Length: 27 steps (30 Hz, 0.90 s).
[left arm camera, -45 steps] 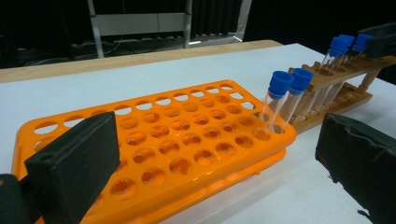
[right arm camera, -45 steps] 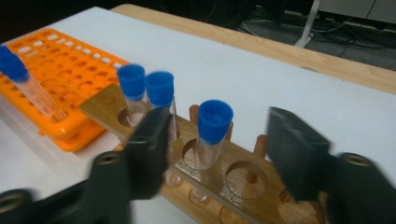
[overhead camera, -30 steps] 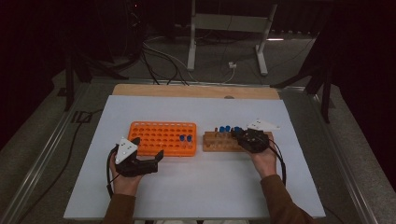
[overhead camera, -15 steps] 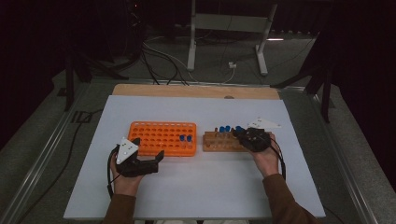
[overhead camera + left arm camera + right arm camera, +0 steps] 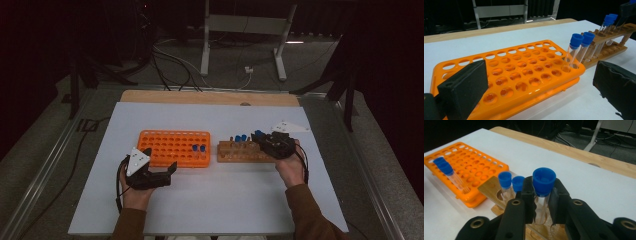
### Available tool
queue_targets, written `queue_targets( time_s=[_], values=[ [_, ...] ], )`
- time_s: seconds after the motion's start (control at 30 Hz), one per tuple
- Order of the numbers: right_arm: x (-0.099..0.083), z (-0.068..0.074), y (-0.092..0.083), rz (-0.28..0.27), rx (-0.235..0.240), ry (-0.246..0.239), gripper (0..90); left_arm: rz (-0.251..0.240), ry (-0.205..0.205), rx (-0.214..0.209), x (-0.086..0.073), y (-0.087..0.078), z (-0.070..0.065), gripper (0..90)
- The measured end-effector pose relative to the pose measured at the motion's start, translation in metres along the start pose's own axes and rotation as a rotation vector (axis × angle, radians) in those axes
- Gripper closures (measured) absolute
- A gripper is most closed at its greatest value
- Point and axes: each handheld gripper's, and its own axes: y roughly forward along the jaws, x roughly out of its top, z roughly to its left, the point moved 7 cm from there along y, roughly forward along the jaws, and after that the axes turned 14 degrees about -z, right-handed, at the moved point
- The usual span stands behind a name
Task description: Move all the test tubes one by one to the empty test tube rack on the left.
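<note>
Right gripper view: tongs (image 5: 543, 202) clamp tube (image 5: 543, 185).

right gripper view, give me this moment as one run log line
right tongs: shut on capped tube | tube over wooden rack | left tongs: open, by orange rack | orange rack: two tubes

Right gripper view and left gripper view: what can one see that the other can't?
Right gripper view alone: its tongs squeezing a blue-capped tube over the wooden rack. Left gripper view alone: its own tongs wide open with nothing between, close to the orange rack. Shared: the orange rack with two capped tubes at one end, the wooden rack with more tubes, and the white table.
</note>
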Motion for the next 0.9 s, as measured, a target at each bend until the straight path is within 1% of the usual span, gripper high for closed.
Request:
queue_targets(
  time_s=[0.3, 0.53, 0.73, 0.8, 0.9],
  values=[
    [0.014, 0.001, -0.007, 0.009, 0.006, -0.019, 77.1, 0.002, 0.002, 0.003, -0.001, 0.000, -0.002, 0.9],
    [0.025, 0.002, -0.013, 0.000, 0.026, -0.031, 77.2, 0.003, 0.019, -0.003, 0.003, 0.003, -0.009, 0.9],
    [0.032, 0.004, -0.017, -0.003, 0.039, -0.038, 77.1, -0.007, 0.042, -0.020, 0.014, 0.006, -0.018, 0.9],
    [0.035, 0.006, -0.019, -0.009, 0.049, -0.034, 77.1, -0.012, 0.042, -0.031, 0.017, 0.008, -0.020, 0.9],
    [0.038, 0.010, -0.021, -0.008, 0.063, -0.041, 77.2, -0.016, 0.042, -0.045, 0.022, 0.011, -0.024, 0.9]
  ],
)
